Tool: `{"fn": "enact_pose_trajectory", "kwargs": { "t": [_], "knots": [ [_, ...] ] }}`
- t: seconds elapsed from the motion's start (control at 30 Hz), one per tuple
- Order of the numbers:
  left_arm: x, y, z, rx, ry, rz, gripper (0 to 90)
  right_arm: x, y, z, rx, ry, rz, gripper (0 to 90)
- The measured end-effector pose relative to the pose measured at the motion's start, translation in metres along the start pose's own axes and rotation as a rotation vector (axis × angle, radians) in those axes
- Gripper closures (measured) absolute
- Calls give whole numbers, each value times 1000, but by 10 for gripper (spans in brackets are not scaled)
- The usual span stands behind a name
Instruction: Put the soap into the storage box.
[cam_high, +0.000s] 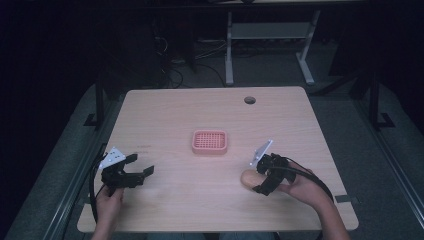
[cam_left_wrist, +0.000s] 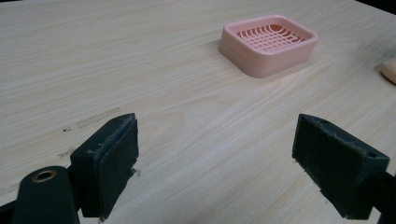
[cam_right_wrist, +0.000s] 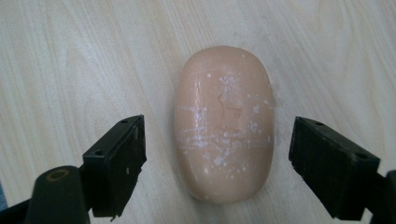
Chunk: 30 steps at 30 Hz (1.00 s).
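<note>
I hold the right gripper (cam_right_wrist: 217, 163) spread wide astride the soap bar (cam_right_wrist: 224, 123), which lies on the surface (cam_high: 200, 200) at 5 o'clock from the pink soap dish (cam_high: 210, 142). It looks hard, slick, light; I'd pinch its long flanks. The left gripper (cam_left_wrist: 217, 163) is released, empty.

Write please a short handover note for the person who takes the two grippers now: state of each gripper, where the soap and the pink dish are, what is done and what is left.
Right gripper: open, fingers on either side of the soap bar, not touching it.
Left gripper: open, holding nothing, low over bare table near the left front edge.
Soap bar: lies flat on the table at the right front, with white scuffs on top.
Pink soap dish: mid-table, empty, grid insert in place.
Done: right gripper lined up over the soap.
Left, most likely: close on the soap, lift it, set it in the dish.
</note>
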<state>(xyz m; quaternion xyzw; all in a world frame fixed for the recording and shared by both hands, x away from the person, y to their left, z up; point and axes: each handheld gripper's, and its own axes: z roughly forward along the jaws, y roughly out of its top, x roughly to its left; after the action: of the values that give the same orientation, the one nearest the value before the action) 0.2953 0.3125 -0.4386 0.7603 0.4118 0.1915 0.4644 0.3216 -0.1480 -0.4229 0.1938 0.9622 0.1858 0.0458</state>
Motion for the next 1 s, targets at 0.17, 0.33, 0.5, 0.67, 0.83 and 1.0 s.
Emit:
{"fn": "enact_pose_trajectory", "kwargs": {
  "t": [0.17, 0.33, 0.5, 0.67, 0.83, 1.0],
  "knots": [
    [0, 0, 0, 0, 0, 0, 142, -1, 5, 7, 28, 11, -7, 194],
    [0, 0, 0, 2, 0, -1, 143, -1, 9, 11, 46, 15, -11, 202],
    [0, 0, 0, -4, -1, -4, 143, -5, 11, 17, 81, 18, -10, 211],
    [0, 1, 0, 2, -1, -3, 142, -6, 11, 20, 106, 16, -13, 222],
    [-1, 1, 0, 0, -5, -6, 142, -6, 11, 22, 118, 11, -22, 235],
    [-1, 1, 0, 2, -5, -5, 143, -6, 11, 23, 123, 7, -24, 254]
  ]
}}
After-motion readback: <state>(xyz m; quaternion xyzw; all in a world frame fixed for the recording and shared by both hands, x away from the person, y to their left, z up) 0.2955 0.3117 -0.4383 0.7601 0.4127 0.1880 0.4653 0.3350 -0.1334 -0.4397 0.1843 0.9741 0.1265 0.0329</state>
